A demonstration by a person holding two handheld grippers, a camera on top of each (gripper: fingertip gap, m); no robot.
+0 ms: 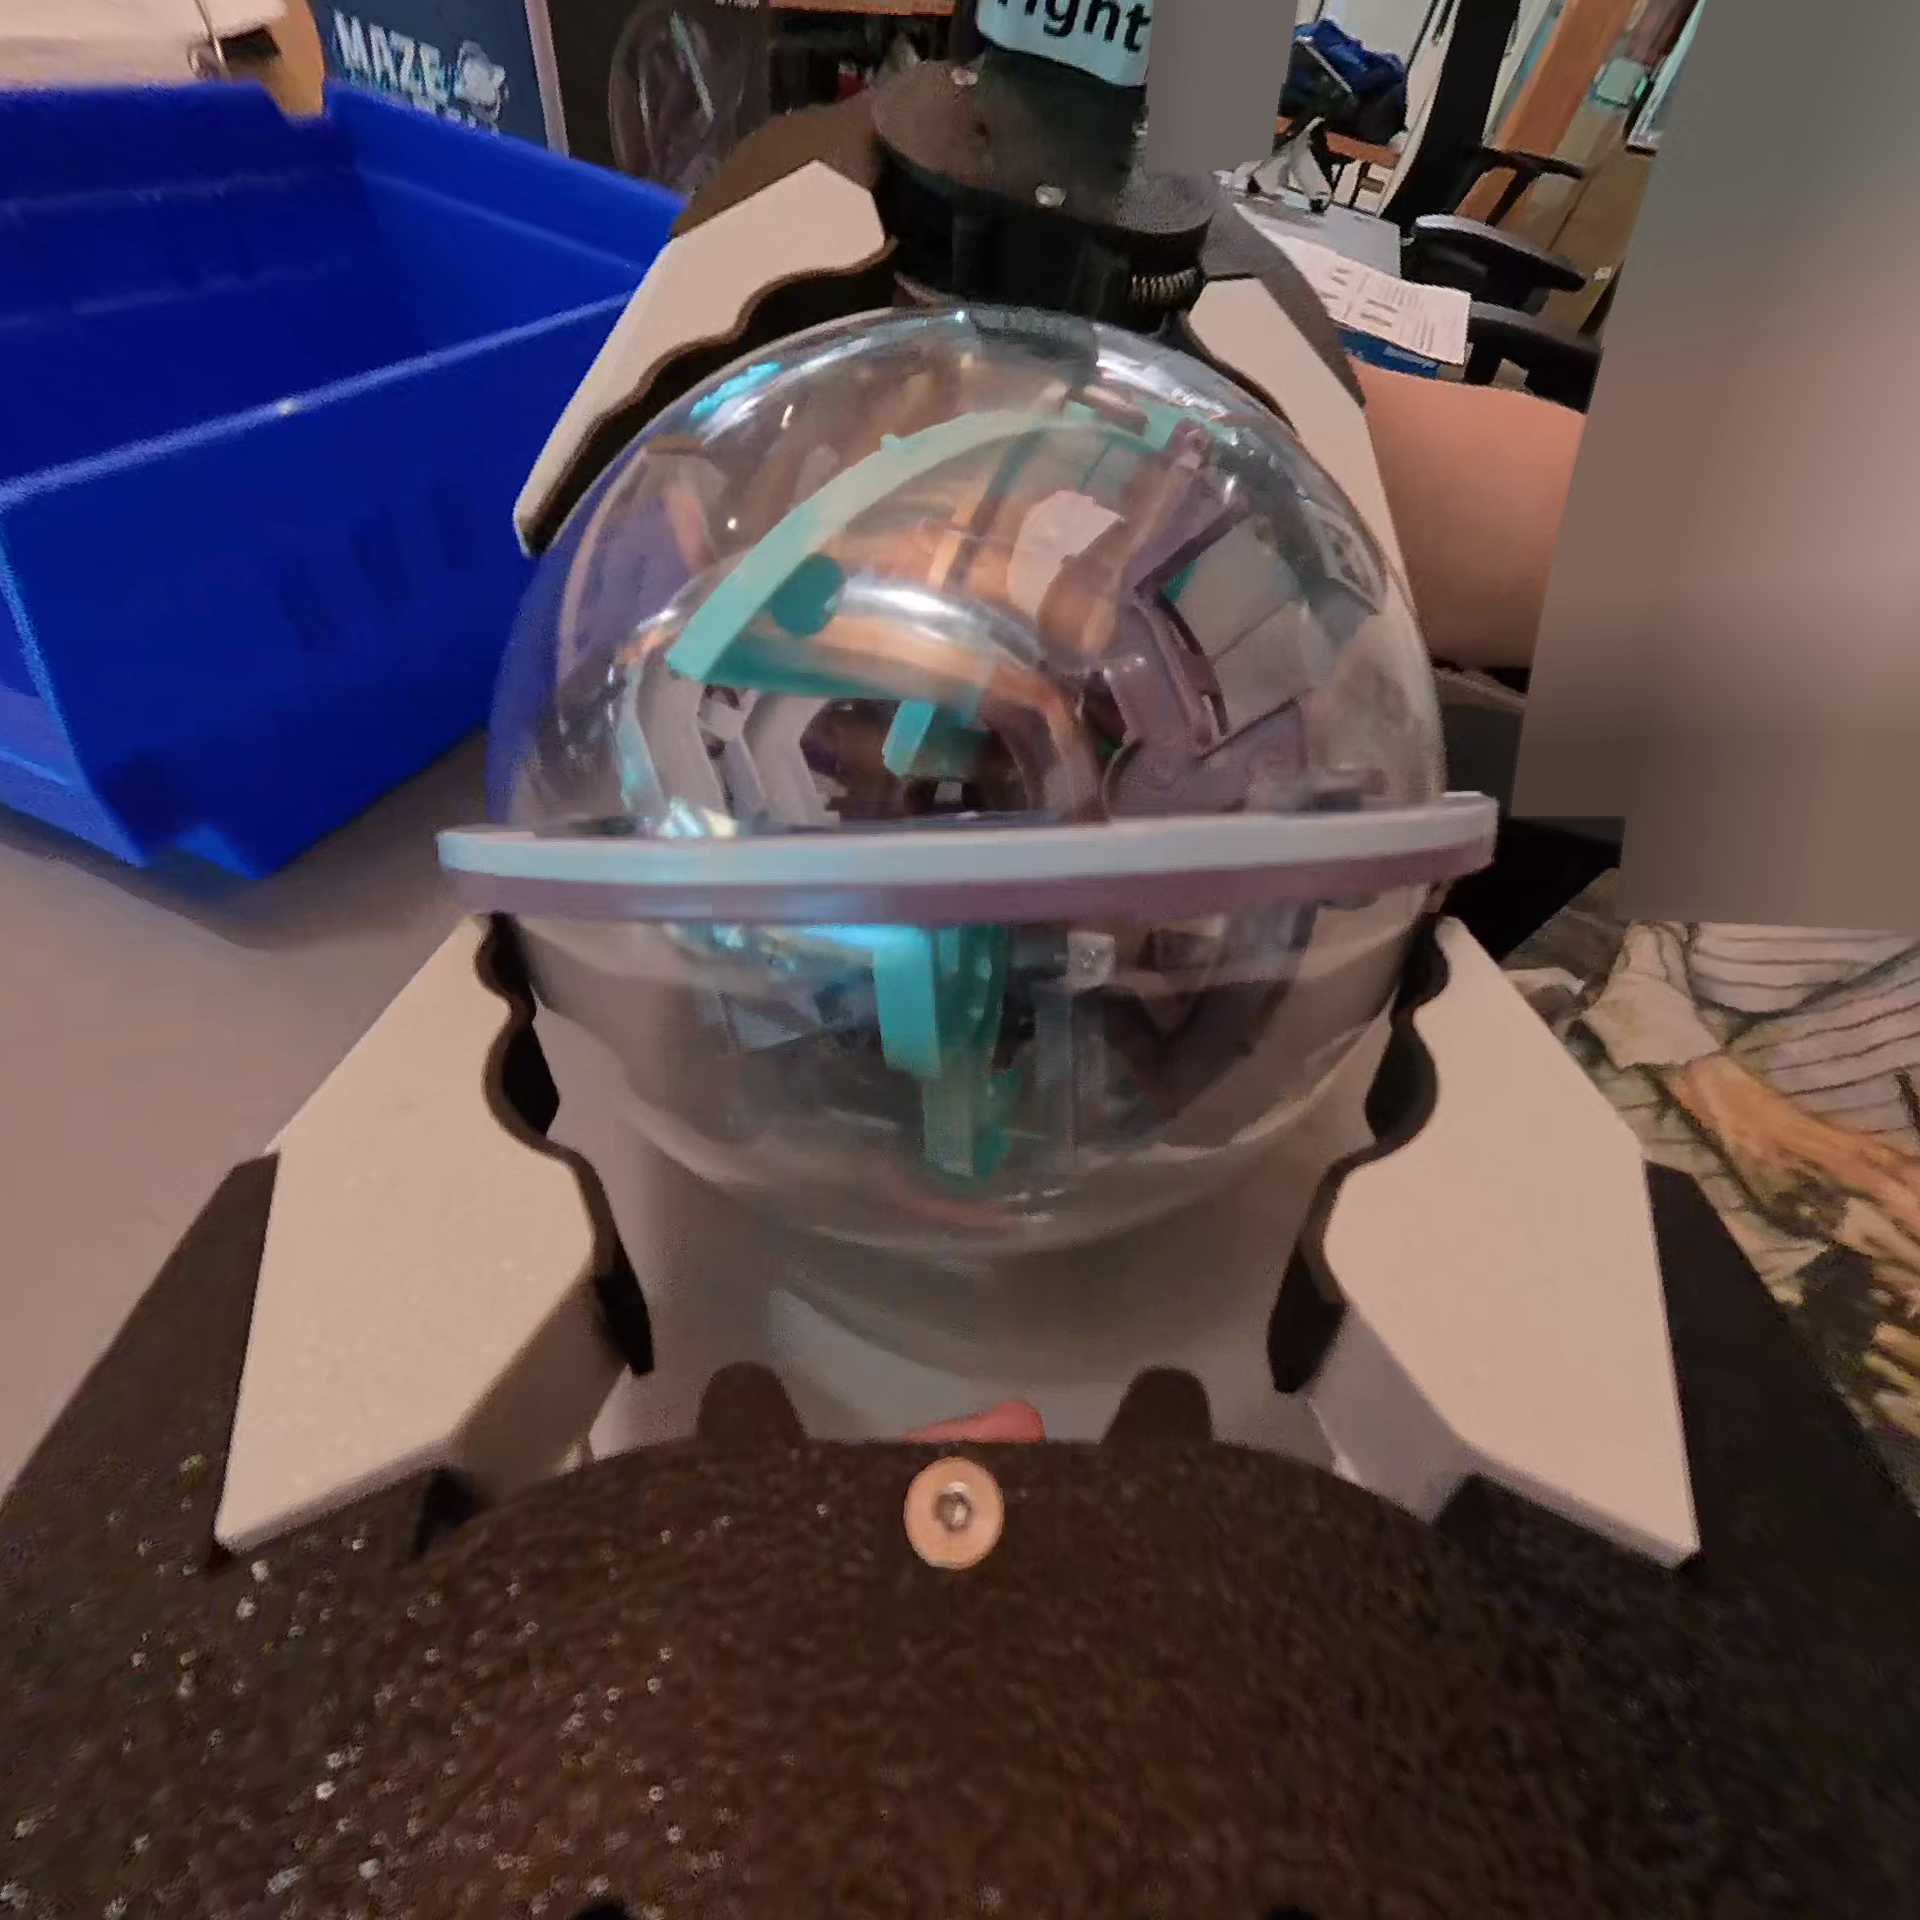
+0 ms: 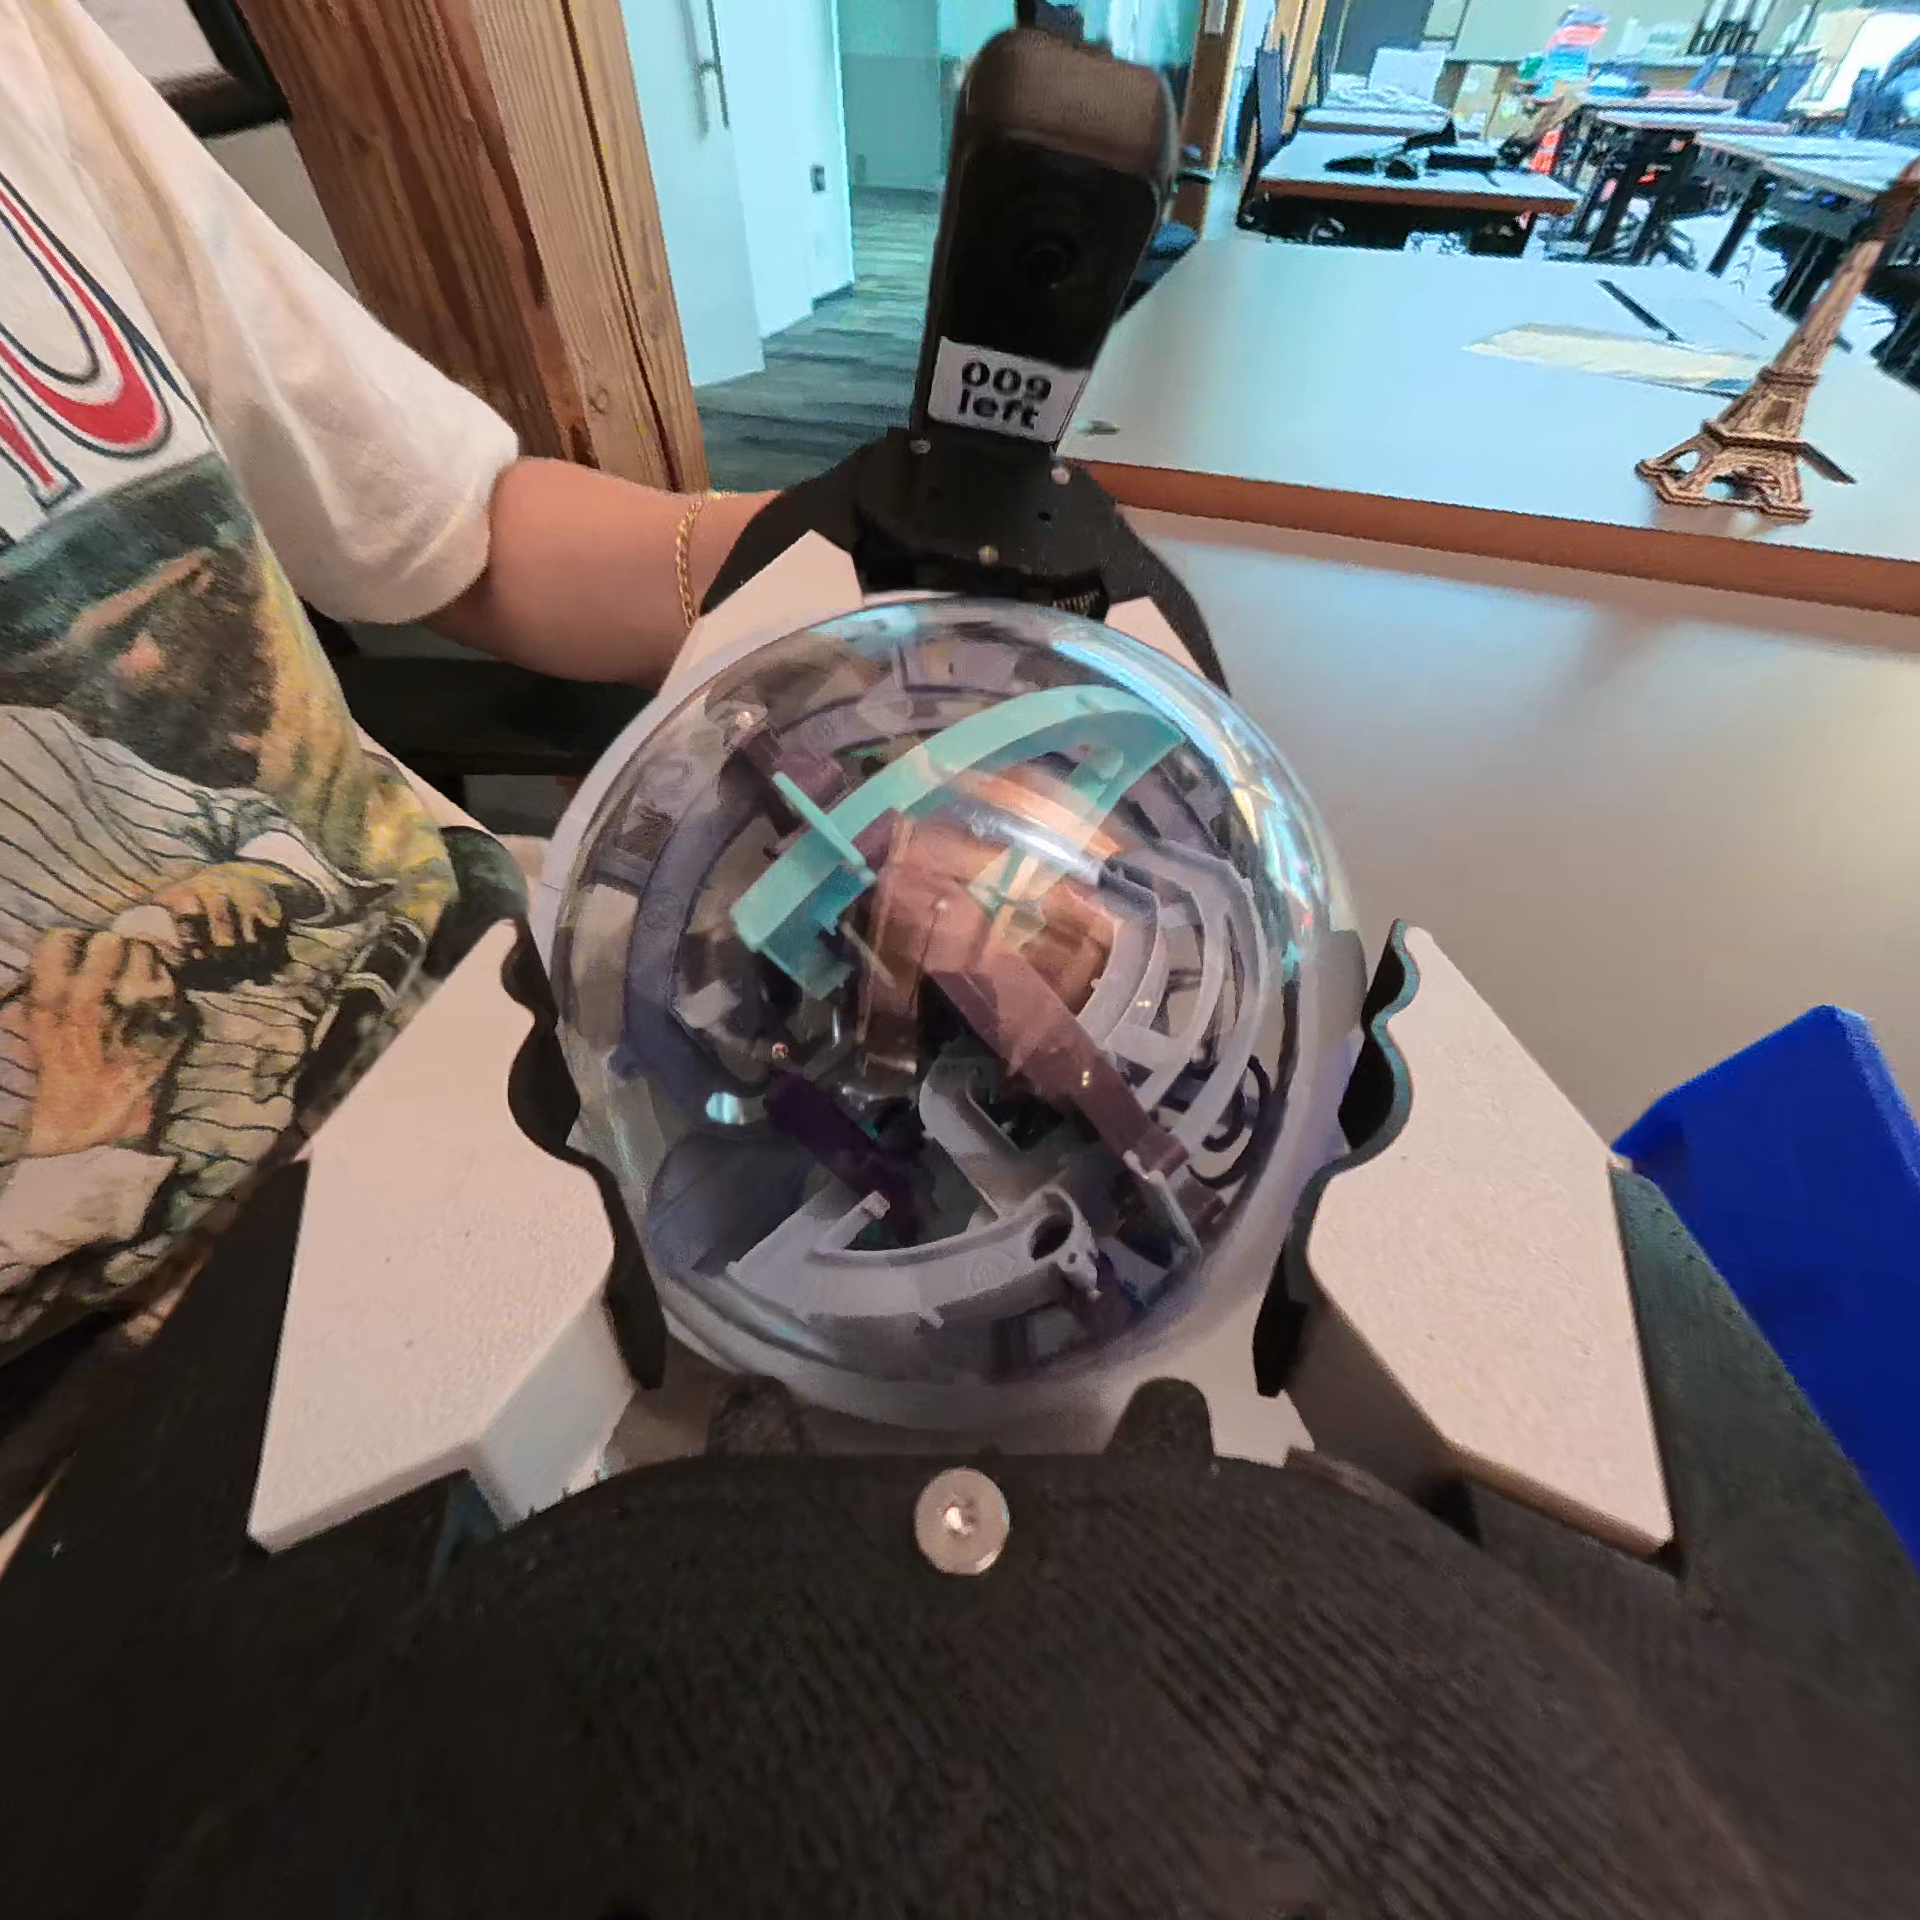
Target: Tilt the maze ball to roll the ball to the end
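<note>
— Pale grey bench top (image 2: pixel 1558 790) runs under everything you hold. What sits nearest?

— Your left claw (image 1: pixel 961 1049), right in front of its own camera. Its white fingers (image 1: pixel 405 1226) press on both sides of the maze ball (image 1: pixel 966 790), below the grey ring around the sphere's middle, so you are pinching the ball from that end.

— And the other one?

— Your right claw (image 2: pixel 961 1049) does the same from the opposite end. In the right wrist view its white fingers (image 2: pixel 1455 1247) hug the clear shell (image 2: pixel 956 1039), black wavy edges touching the plastic on either side. The ball hangs between your two claws, above the bench, with each claw facing the other across it.

— What shows inside the sphere?

— Teal, grey and purple tracks curving around a copper-coloured core. You cannot pick out the small rolling ball in either view.

— Beyond the ball?

— On the left claw's side, a blue plastic bin (image 1: pixel 260 468) rests on the bench just beside you, with a printed box (image 1: pixel 436 73) behind it. In the right wrist view your arm in a white sleeve (image 2: pixel 343 416) reaches to the left claw's handle, wearing a gold bracelet (image 2: pixel 688 556).

— Farther still?

— A small bronze tower model (image 2: pixel 1766 395) stands on a neighbouring bench, well apart, a wooden post (image 2: pixel 468 208) behind your arm, and rows of dark tables (image 2: pixel 1558 156) at the back.
</note>
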